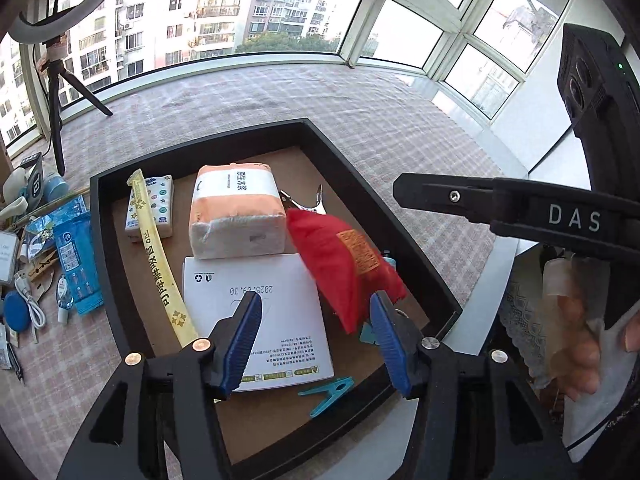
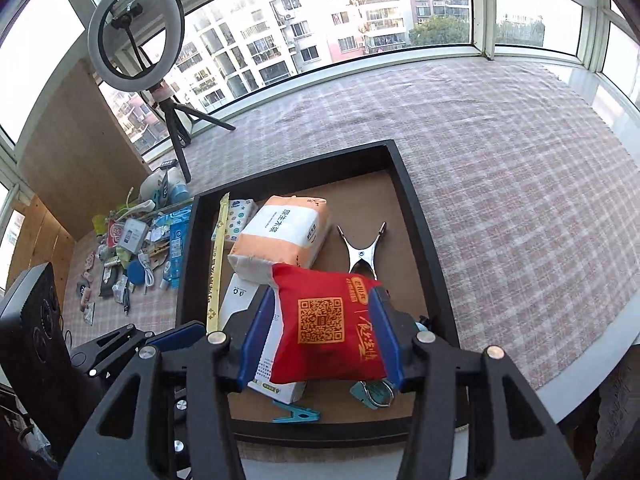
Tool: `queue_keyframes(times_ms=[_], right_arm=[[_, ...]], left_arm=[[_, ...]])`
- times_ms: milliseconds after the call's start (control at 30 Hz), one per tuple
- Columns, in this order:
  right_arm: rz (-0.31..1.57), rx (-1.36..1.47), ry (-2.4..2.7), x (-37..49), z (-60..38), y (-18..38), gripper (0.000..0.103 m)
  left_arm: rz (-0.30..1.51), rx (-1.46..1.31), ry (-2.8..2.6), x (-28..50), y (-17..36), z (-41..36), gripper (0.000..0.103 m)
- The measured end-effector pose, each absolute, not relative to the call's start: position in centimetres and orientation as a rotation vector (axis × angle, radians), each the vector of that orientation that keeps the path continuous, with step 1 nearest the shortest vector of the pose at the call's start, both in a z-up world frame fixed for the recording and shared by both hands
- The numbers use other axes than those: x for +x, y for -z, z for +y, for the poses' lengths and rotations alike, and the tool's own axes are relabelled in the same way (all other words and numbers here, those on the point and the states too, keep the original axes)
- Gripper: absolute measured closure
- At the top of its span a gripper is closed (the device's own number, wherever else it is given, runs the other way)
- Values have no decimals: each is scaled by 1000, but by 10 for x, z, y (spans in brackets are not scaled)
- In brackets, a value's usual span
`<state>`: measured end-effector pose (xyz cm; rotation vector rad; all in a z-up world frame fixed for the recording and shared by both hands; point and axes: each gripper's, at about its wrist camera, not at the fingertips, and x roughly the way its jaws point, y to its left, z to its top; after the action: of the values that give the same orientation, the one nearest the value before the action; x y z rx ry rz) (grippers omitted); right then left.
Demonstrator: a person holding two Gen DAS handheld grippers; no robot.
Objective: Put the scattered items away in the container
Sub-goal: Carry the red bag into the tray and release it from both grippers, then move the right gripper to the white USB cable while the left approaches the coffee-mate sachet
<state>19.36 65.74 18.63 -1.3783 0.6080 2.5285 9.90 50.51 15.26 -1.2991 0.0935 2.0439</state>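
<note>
Left wrist view: left gripper (image 1: 314, 334) hangs over the black tray (image 1: 344, 152), blue pads spread apart, nothing between them
Right wrist view: right gripper (image 2: 320, 334) has the red packet (image 2: 324, 332) between its blue pads; whether the pads press on it cannot be told
Red packet: above the tray's near right part, tilted over the white box (image 1: 256, 312) in the left wrist view, its edges blurred there
Tray contents: orange tissue pack (image 2: 280, 240) in the middle, small patterned tissue packet (image 2: 236, 224) to its left, yellow strip (image 1: 158, 256) lying lengthwise along the left side, metal clip (image 2: 362, 250) to the right, teal clothes peg (image 2: 296, 414) by the near wall
Still outside: pile of small items (image 2: 128, 252) on the checked cloth (image 2: 500, 160) left of the tray, among them a blue sachet (image 1: 76, 256) and a white cable (image 1: 30, 300)
Worktop: cloth-covered, by the windows; ring light (image 2: 136, 32) on a tripod at the far left
</note>
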Motion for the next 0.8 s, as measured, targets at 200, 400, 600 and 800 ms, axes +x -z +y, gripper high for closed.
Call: queue_keyframes(times_ms=[200,400,600,800], right_arm=[[628,-1392,-2591,174,644,-186,55],[615,-1450,-2700,137,602,-185,54],[508,-1507,-2821,102,545,-187,54],[303,-1522,-2961,73,483,-187,54]], left_arm=[[64,-1342,-2119,82,-149,472,49],[31,-1380,-2209,66,-148,423,49],[-42,-1429,-2308,50,-144,358,49],[-93,-1468,-2427,40,-138,284,43]])
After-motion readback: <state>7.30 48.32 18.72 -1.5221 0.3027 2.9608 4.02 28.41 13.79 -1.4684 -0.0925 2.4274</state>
